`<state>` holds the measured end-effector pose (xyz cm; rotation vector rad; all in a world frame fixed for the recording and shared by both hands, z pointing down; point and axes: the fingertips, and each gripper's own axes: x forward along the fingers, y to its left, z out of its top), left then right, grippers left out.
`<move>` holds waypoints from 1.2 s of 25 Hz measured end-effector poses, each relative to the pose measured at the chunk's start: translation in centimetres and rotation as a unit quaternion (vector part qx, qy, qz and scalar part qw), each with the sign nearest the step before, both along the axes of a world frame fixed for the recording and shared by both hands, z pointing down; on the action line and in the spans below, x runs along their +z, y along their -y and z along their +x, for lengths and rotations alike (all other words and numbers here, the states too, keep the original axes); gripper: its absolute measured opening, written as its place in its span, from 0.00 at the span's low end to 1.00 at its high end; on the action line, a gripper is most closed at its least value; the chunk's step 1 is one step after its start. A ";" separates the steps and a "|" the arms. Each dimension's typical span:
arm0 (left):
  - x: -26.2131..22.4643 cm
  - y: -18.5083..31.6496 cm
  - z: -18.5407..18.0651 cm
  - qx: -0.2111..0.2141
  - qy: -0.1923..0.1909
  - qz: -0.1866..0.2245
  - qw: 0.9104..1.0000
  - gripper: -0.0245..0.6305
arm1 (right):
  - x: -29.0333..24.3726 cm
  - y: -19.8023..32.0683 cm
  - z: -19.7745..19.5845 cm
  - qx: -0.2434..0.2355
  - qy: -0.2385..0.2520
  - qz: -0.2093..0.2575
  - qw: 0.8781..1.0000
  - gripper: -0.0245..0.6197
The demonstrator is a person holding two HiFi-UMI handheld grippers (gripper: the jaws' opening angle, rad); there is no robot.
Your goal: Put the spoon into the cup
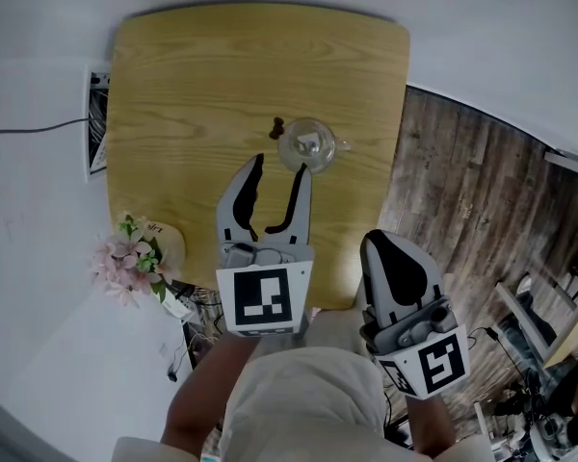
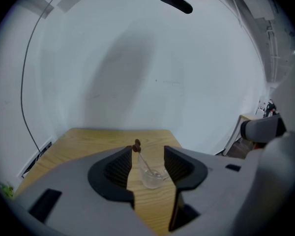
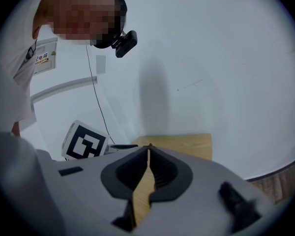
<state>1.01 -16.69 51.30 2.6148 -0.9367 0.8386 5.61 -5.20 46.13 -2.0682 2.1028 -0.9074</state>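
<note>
A clear glass cup (image 1: pixel 308 145) stands on the round-cornered wooden table (image 1: pixel 193 75), right of middle. The spoon (image 1: pixel 281 129) leans in the cup, its brown handle end sticking out to the upper left. My left gripper (image 1: pixel 281 167) is open just on the near side of the cup, touching nothing. In the left gripper view the cup (image 2: pixel 152 177) and the spoon (image 2: pixel 139 155) show between the spread jaws of my left gripper (image 2: pixel 148 150), a little beyond them. My right gripper (image 1: pixel 380 243) hangs shut and empty off the table's near right corner; in its own view my right gripper (image 3: pixel 148 147) has its pads together.
Pink flowers in a vase (image 1: pixel 133 254) sit at the table's near left corner. A printed sheet (image 1: pixel 96 118) hangs at the left edge, with a cable (image 1: pixel 29 128) on the white floor. Dark wood flooring (image 1: pixel 462 191) lies to the right.
</note>
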 end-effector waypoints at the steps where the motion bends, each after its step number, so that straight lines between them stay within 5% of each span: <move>1: -0.3 -0.1 -0.2 -0.001 -0.003 0.000 1.000 0.36 | -0.1 -0.1 -0.1 0.000 -0.001 0.001 1.000 0.09; 9: -3.2 -1.4 -1.9 0.004 -0.012 0.006 1.000 0.33 | -2.1 -0.6 -1.1 0.006 -0.021 0.011 1.000 0.09; 16: -6.4 -2.2 -4.8 -0.012 -0.022 0.012 1.000 0.07 | -4.8 -1.1 -1.6 0.019 -0.037 0.026 0.999 0.09; 30: -15.5 -6.9 -9.4 0.015 -0.065 0.018 0.998 0.05 | -11.4 -3.1 -3.3 0.008 -0.102 0.038 0.994 0.09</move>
